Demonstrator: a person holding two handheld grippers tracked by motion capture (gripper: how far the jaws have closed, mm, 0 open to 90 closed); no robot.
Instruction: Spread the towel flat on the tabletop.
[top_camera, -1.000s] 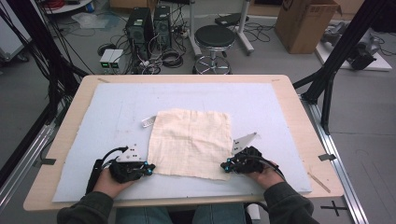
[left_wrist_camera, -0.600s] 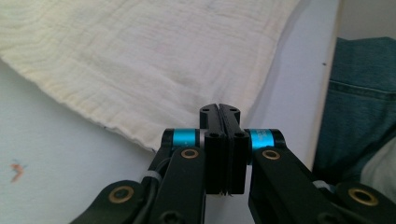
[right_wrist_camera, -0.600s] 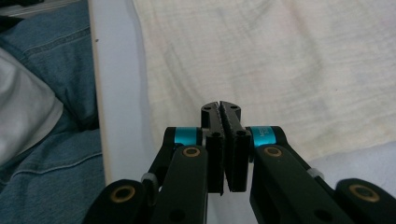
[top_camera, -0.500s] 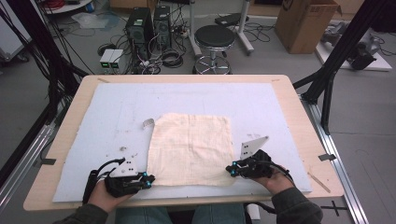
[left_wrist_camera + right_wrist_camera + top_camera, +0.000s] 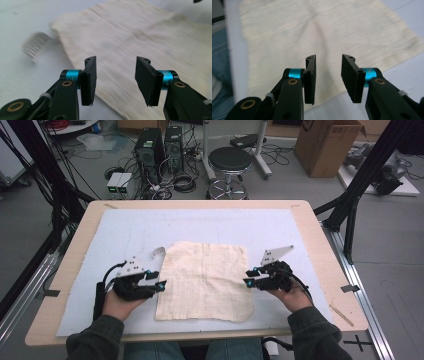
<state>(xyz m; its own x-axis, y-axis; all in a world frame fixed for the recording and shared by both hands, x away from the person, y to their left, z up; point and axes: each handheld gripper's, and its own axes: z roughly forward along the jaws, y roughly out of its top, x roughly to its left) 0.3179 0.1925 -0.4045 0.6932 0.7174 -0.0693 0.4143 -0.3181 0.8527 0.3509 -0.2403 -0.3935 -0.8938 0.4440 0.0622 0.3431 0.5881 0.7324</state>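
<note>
A cream cloth [image 5: 205,280] lies flat on the pale blue mat [image 5: 280,230], with a small white tag [image 5: 158,251] at its far left corner. My left gripper [image 5: 159,281] hovers at the cloth's left edge, and my right gripper [image 5: 248,278] hovers at its right edge. Both point inward over the cloth. In the left gripper view the left gripper [image 5: 115,75] has just been opening, and nothing is between its jaws. The cloth [image 5: 140,37] and the tag [image 5: 35,45] lie below it. The right gripper [image 5: 328,72] has also just been opening, with nothing in it, above the cloth [image 5: 312,30].
The mat covers most of a wooden table [image 5: 330,270]. Black frame posts [image 5: 355,185] stand at both sides of the table. On the floor beyond it are a stool [image 5: 229,165], computer towers [image 5: 160,145] with cables, and a cardboard box [image 5: 330,145].
Both grippers were shut on the cloth's near corners and drew it toward the person. Now both are open, have let go, and have lifted and moved farther up the cloth's sides.
</note>
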